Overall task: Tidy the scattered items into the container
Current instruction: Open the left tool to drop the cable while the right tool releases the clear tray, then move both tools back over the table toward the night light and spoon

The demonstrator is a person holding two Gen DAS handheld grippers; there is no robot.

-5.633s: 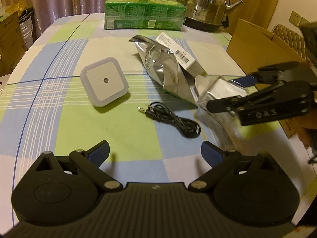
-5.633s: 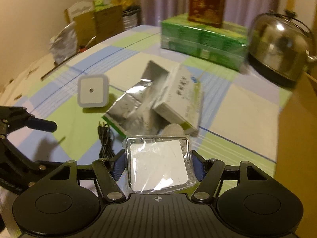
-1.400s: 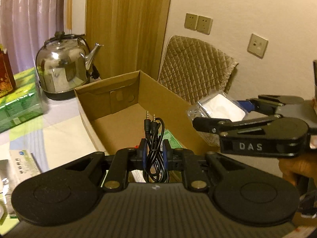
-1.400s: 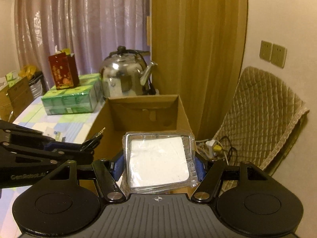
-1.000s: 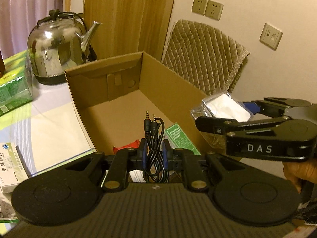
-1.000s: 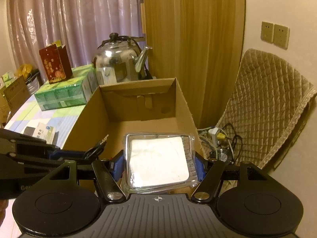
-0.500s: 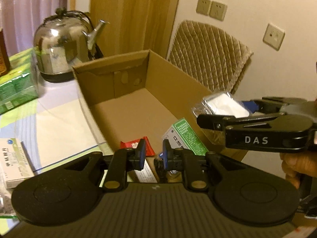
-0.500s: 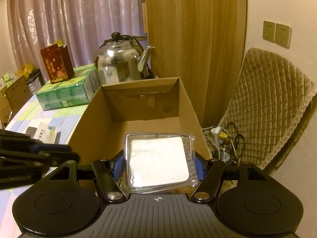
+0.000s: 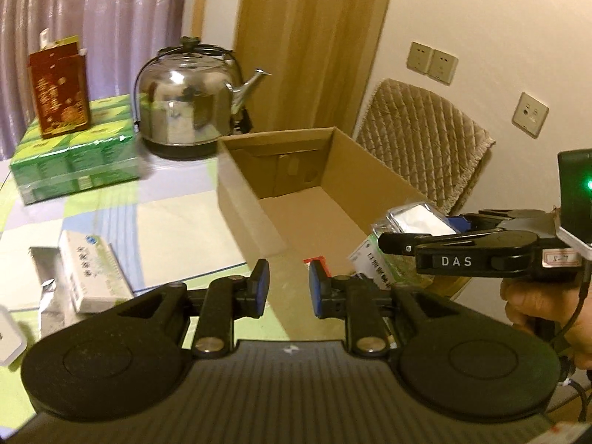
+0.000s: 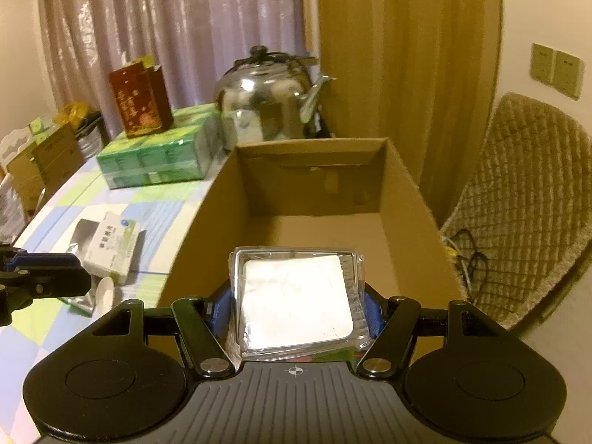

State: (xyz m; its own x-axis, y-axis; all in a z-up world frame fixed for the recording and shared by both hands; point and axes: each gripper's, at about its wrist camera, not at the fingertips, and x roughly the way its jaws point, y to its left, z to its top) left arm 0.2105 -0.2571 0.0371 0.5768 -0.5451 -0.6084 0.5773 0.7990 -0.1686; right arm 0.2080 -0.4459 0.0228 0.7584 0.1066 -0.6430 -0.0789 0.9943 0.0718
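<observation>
Leftmost on the worktop (image 9: 177,218), with its checked cloth, a white medicine box (image 9: 94,272) lies across a crumpled silver foil pouch (image 9: 50,296). Behind these sits a shrink-wrapped stack of green packs (image 9: 74,159) with a red carton (image 9: 59,92) standing on top, and next to that a shiny steel kettle (image 9: 190,111).

Nearer the middle, the left gripper (image 9: 285,288) hovers just short of the cardboard box (image 9: 240,214), over its near left corner; its jaws are opening, blue pads apart, with nothing between them. Inside the open box, towards its near end, a green-and-white carton (image 9: 373,266) and a small red packet (image 9: 312,261) are partly in sight.

Further right, the right gripper (image 10: 294,312) is clamped on a white square item in clear plastic wrap (image 10: 296,296), one pad against each side. It holds the item above the near end of the box, not touching the cardboard. A hand (image 9: 536,307) grips that tool's handle at the right edge of the left wrist view. Beyond the box, a quilted chair cover (image 10: 525,199) stands by the wall, with cables on the floor at its foot.
</observation>
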